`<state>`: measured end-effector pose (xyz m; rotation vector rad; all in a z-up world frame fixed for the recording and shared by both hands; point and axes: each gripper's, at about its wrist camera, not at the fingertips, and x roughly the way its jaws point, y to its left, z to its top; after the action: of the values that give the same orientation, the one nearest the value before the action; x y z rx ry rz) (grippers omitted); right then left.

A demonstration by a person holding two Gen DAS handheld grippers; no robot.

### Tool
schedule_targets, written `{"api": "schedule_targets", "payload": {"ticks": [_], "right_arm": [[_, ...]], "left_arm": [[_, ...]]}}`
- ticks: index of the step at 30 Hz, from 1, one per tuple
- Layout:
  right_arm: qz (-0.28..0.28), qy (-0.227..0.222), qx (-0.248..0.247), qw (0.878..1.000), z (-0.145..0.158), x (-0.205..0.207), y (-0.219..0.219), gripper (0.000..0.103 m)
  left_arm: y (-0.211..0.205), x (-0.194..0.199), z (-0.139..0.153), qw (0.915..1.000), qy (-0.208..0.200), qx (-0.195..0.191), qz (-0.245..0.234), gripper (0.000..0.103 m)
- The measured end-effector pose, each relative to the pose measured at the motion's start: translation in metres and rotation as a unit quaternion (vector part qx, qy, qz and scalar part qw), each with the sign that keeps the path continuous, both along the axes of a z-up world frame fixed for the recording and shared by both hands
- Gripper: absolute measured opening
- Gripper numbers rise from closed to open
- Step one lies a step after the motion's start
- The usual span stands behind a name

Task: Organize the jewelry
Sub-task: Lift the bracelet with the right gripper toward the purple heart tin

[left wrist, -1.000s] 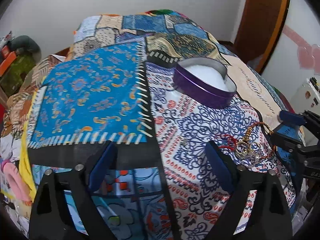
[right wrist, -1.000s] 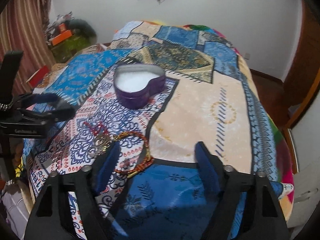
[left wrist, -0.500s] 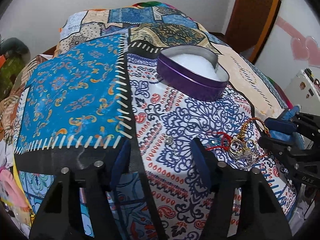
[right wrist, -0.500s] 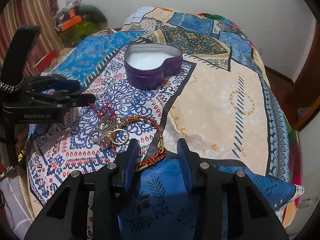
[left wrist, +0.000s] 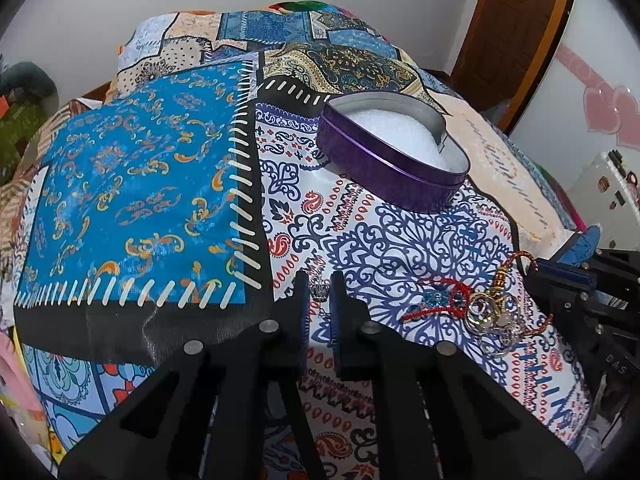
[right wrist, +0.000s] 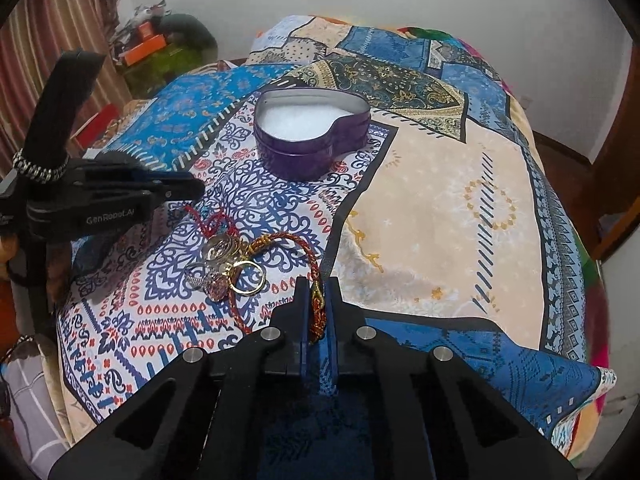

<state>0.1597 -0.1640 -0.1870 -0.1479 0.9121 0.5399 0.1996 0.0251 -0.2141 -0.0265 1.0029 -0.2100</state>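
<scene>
A purple heart-shaped tin [left wrist: 394, 160] with white lining stands open on the patchwork bedspread; it also shows in the right wrist view [right wrist: 310, 136]. My left gripper [left wrist: 320, 294] is shut on a small silver ring [left wrist: 320, 291] on the cloth. My right gripper [right wrist: 318, 304] is shut on a red and gold braided cord bracelet [right wrist: 308, 256]. A pile of rings [right wrist: 224, 264] and a red cord [right wrist: 212, 220] lies beside it; the rings also show in the left wrist view [left wrist: 494, 316]. The left gripper shows at the left of the right wrist view [right wrist: 188, 189].
The bedspread [right wrist: 440, 208] covers a bed that drops away at its edges. A wooden door [left wrist: 516, 36] is at the far right. Clutter and a curtain [right wrist: 60, 32] stand at the left of the bed. The right gripper's body [left wrist: 580, 292] is close beside the rings.
Both grippers have closed from wide open. The left moved right and shut on the small ring. The right moved down and shut on the braided bracelet.
</scene>
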Motion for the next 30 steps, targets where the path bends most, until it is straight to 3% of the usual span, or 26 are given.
{"api": "schedule_targets", "payload": {"ticks": [13, 30], "right_arm": [[-0.030, -0.041, 0.024, 0.998, 0.030, 0.001, -0.006, 0.006], [-0.044, -0.105, 0.044, 0.993, 0.067, 0.005, 0.002, 0.006]], "left_arm": [[0.011, -0.019, 0.038, 0.9987, -0.048, -0.005, 0.018, 0.009], [0.001, -0.027, 0.083, 0.9933, -0.113, -0.023, 0.003, 0.009]]}}
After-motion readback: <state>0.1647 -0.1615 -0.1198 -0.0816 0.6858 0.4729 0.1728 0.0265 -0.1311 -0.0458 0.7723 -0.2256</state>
